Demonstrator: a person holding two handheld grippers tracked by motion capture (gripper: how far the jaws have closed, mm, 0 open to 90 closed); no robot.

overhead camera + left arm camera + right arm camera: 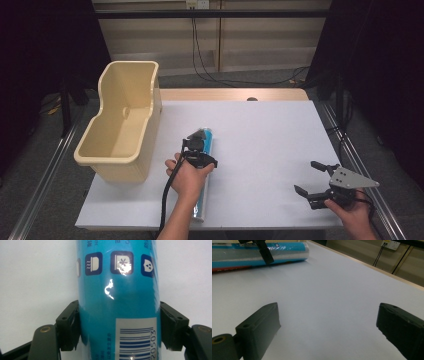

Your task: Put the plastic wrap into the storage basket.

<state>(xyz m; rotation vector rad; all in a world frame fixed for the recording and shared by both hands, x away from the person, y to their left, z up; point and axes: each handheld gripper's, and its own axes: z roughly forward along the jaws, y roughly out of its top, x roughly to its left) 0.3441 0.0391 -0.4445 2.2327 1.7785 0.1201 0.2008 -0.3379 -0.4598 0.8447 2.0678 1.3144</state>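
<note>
Left hand-held gripper (199,146) clenched on blue roll (117,302), lying mid-bench (260,130); beige bin (122,120) at roll's 9 o'clock; right hand-held gripper (314,180) released at 4 o'clock, path between clear.

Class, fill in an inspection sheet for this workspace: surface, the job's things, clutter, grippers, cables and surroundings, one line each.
Surface: white table top, bare wood strip along the far edge.
Job's things: blue roll lying flat on the table; beige bin at the table's left edge, nothing seen inside.
Clutter: nothing seen.
Grippers: left gripper has its fingers pressed on the roll's two sides; right gripper is open above bare table, holding nothing.
Cables: black cable trails from the left gripper; black leads hang from a wall socket.
Surroundings: grey floor, dark curtains at both sides.
</note>
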